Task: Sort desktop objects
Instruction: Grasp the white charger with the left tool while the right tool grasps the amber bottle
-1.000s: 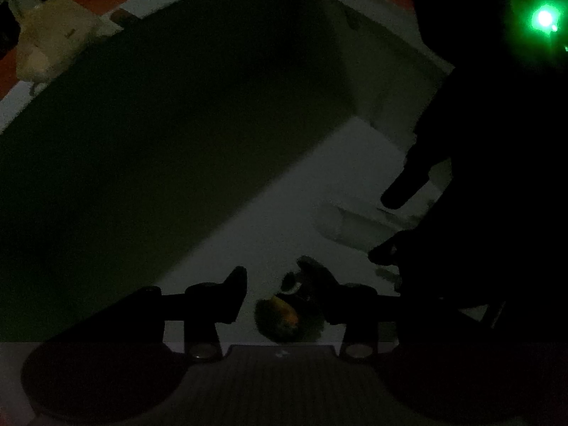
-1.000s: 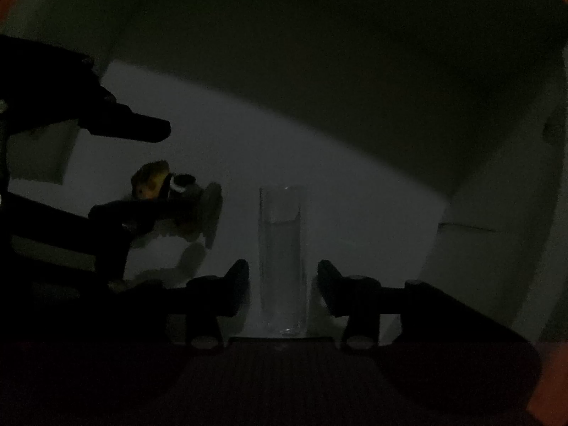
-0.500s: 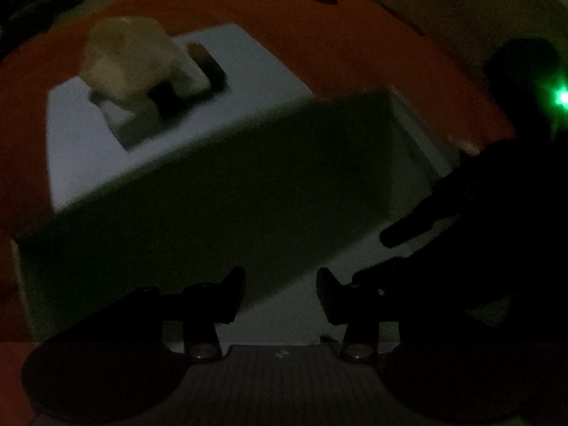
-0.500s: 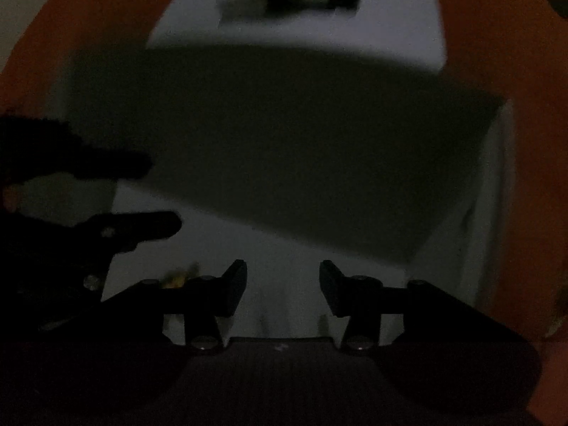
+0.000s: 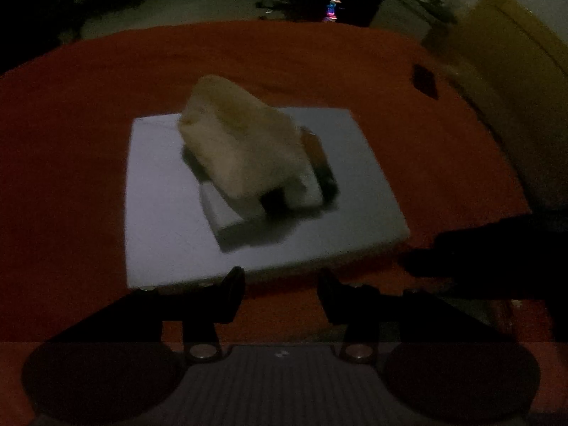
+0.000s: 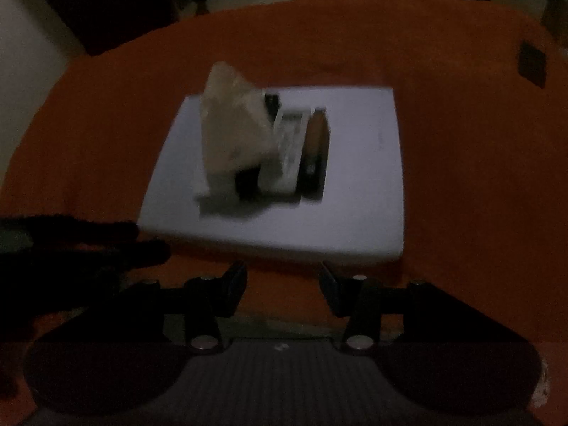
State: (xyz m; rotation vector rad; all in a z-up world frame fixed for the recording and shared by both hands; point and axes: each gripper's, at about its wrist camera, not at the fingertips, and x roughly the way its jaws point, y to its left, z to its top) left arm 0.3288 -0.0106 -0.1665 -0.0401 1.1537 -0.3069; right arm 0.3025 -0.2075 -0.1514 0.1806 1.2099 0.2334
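A: How did the left tool stand?

B: Its jaws stood narrowly apart with nothing between them, only the orange table showing through the gap. The right tool was much the same, parted a little and empty.

A: And where was each of them, taking the white slab as the mark?

B: Both hung just off the slab's near edge, over bare orange cloth. In the left wrist view the right tool's dark fingers reached in beside the slab's near right corner. In the right wrist view the left tool's fingers lay beside its near left corner.

A: What was on the slab?

B: A small heap near its middle. A pale tan bundle, soft-looking and peaked, lay on top of a flat white box. Beside the bundle, toward the slab's right side, stood a white band-like piece and next to it a dark brown one. The frames were dim and blurred, so I could not tell what those were.

A: Anything beyond the slab?

B: A small dark patch on the table, past the slab's far right corner.
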